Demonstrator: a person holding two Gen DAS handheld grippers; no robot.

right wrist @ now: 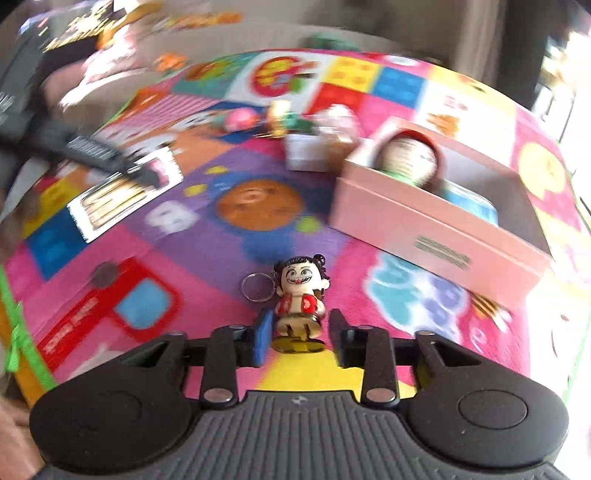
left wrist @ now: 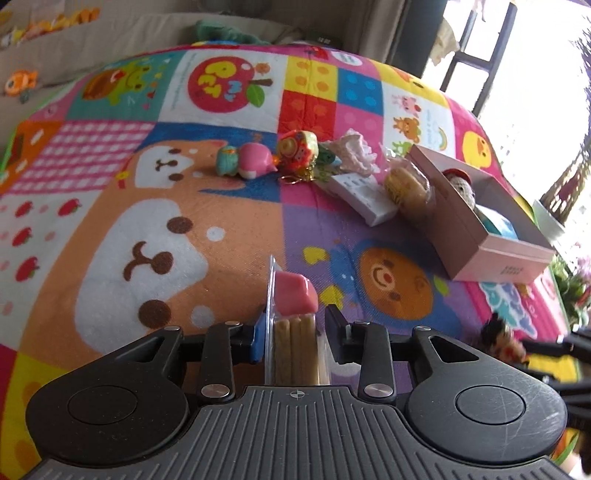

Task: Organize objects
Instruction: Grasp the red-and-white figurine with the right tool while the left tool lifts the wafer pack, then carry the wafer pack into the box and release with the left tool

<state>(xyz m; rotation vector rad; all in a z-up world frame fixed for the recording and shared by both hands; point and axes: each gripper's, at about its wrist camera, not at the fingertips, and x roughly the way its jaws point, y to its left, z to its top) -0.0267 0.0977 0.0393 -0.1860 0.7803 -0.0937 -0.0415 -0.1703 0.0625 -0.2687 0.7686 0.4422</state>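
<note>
My left gripper (left wrist: 295, 328) is shut on a clear blister pack (left wrist: 295, 332) with a pink piece and tan sticks, held above the colourful play mat (left wrist: 155, 206). The pack also shows blurred at the left in the right wrist view (right wrist: 122, 192). My right gripper (right wrist: 297, 332) is shut on a small keychain figurine (right wrist: 301, 295) with dark hair buns and a red vest, standing between the fingers. The figurine shows at the right edge of the left wrist view (left wrist: 506, 339). A pink open box (left wrist: 491, 229) (right wrist: 436, 221) holds a crocheted doll (right wrist: 406, 158) and a blue item.
Beside the box lie a wrapped snack (left wrist: 406, 188), a white tray (left wrist: 365, 195), a pink frilly item (left wrist: 354, 151), a colourful charm (left wrist: 299, 151) and a pink-and-teal toy (left wrist: 247, 162). A beige sofa (left wrist: 110, 33) stands behind the mat.
</note>
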